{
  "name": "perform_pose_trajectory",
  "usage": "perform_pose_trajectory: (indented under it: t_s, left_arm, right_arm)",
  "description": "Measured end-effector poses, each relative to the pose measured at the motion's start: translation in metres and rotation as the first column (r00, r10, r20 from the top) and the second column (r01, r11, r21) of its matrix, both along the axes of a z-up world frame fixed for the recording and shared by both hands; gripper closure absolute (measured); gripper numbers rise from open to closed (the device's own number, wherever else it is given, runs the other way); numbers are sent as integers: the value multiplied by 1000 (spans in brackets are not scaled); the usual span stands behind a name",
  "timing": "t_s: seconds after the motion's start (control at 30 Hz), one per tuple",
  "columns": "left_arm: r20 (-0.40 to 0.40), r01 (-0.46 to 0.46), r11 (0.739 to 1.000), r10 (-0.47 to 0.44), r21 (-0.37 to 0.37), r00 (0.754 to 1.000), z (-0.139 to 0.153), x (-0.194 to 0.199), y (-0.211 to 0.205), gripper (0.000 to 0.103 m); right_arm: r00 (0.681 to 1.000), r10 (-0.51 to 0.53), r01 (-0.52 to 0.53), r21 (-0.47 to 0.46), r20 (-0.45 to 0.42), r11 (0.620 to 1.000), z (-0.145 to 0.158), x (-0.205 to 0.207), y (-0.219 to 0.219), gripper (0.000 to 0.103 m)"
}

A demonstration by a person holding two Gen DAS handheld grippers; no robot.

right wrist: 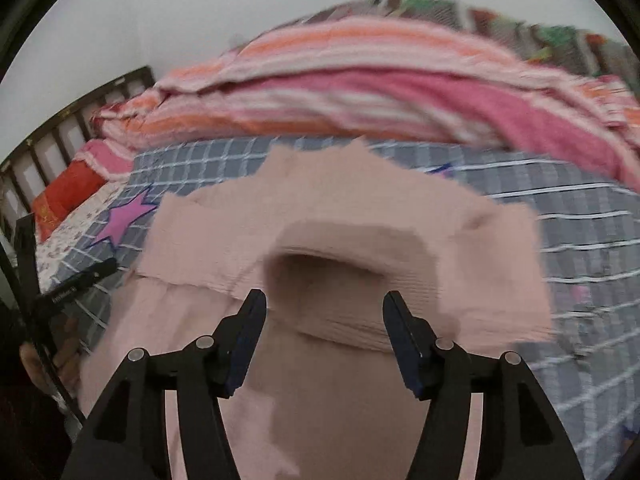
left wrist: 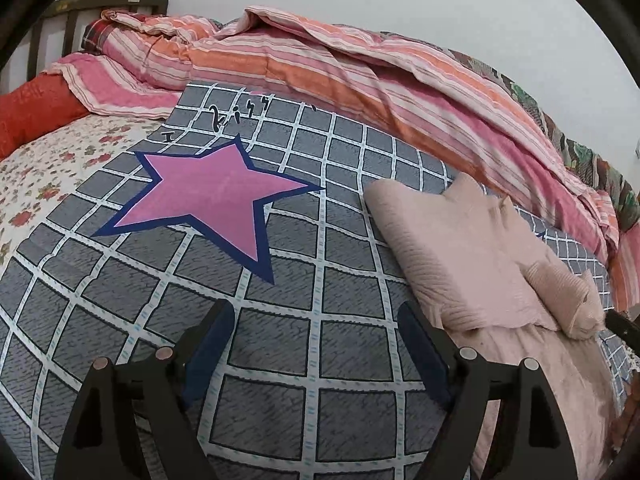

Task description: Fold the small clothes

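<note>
left hand-held gripper (left wrist: 316,350): two black plastic fingers, each widening toward the camera into a triangular frame with a cut-out window
left pads (left wrist: 208,354): dark blue strips along the inner faces of the fingers
left pivots: round silver pins, two on each finger linkage
right hand-held gripper (right wrist: 324,340): same black build, same triangular frames
right pads (right wrist: 246,344): dark blue, edged with black
right pivots: two round silver pins per side
hand (right wrist: 48,360): seen blurred at the left edge of the right view; clothing cannot be told
</note>
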State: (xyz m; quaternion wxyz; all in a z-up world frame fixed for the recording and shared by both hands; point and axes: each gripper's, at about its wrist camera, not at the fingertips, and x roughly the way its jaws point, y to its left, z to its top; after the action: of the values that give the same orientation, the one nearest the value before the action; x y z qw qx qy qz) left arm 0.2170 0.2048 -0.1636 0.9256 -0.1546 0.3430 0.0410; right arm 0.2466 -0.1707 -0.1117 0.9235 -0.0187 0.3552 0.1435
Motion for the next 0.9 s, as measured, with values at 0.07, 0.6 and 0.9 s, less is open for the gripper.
perform_pose_trajectory:
  t_s: [0.07, 0.6, 0.9]
  left_arm:
    - [-4, -1, 1000, 1, 10, 1000, 0, 1, -1, 21]
    - [-31, -11, 997, 14, 80, 999, 1, 4, -11, 21]
    - [-19, 77, 996, -77, 47, 997, 32, -1, -38, 21]
  right_arm:
    - [997, -62, 64, -36, 34, 997, 0, -6, -23, 43]
    - [968, -250, 250, 7, -28, 968, -47, -1, -99, 43]
    - [971, -239, 240, 56, -25, 969, -48, -1, -105, 43]
